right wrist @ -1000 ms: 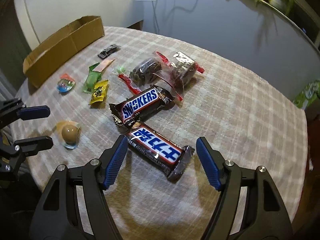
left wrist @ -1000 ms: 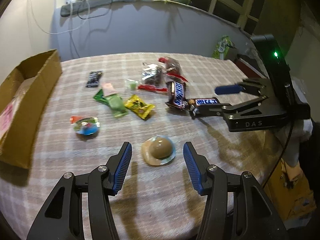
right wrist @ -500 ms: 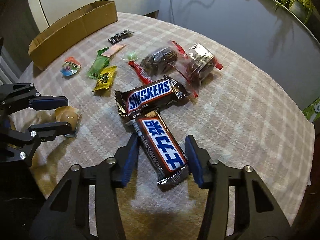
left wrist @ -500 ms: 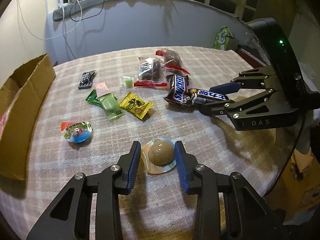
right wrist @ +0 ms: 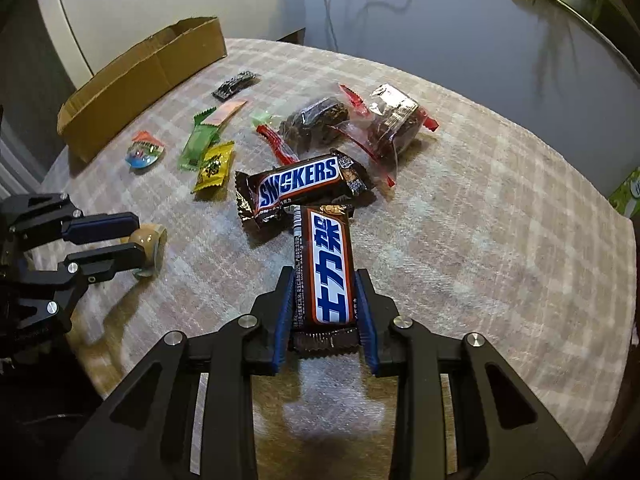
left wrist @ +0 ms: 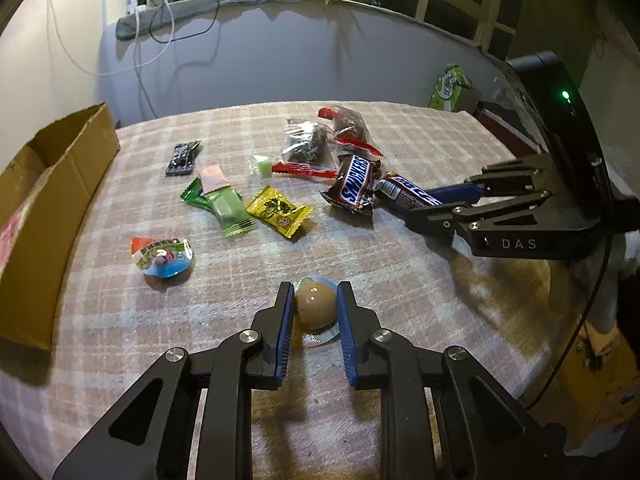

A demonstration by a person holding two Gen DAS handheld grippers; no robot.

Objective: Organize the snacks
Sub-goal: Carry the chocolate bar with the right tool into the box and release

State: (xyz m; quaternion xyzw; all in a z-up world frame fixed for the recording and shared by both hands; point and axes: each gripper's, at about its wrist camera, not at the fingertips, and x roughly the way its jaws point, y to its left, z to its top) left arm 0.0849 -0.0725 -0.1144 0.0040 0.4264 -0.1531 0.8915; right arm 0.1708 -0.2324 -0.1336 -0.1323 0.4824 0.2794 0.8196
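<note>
My left gripper (left wrist: 314, 308) is shut on a brown jelly cup (left wrist: 315, 306) at the near edge of the checked tablecloth (left wrist: 400, 280). It also shows in the right wrist view (right wrist: 148, 246). My right gripper (right wrist: 324, 300) is shut on a Snickers bar with blue Chinese lettering (right wrist: 326, 268); this bar also shows in the left wrist view (left wrist: 408, 196). A second Snickers bar (right wrist: 298, 186) lies just beyond it. Green (left wrist: 224, 210) and yellow (left wrist: 278, 216) candies, a blue jelly cup (left wrist: 162, 258) and two clear bags of dark snacks (left wrist: 306, 144) lie on the cloth.
An open cardboard box (left wrist: 48, 204) stands at the table's left edge, also in the right wrist view (right wrist: 140, 80). A small black packet (left wrist: 182, 158) and a pink packet (left wrist: 212, 172) lie near it. A grey wall (left wrist: 280, 60) curves behind the table.
Both grippers have closed: the left on the brown jelly cup, the right on the blue-lettered Snickers bar, which has turned lengthwise between the fingers.
</note>
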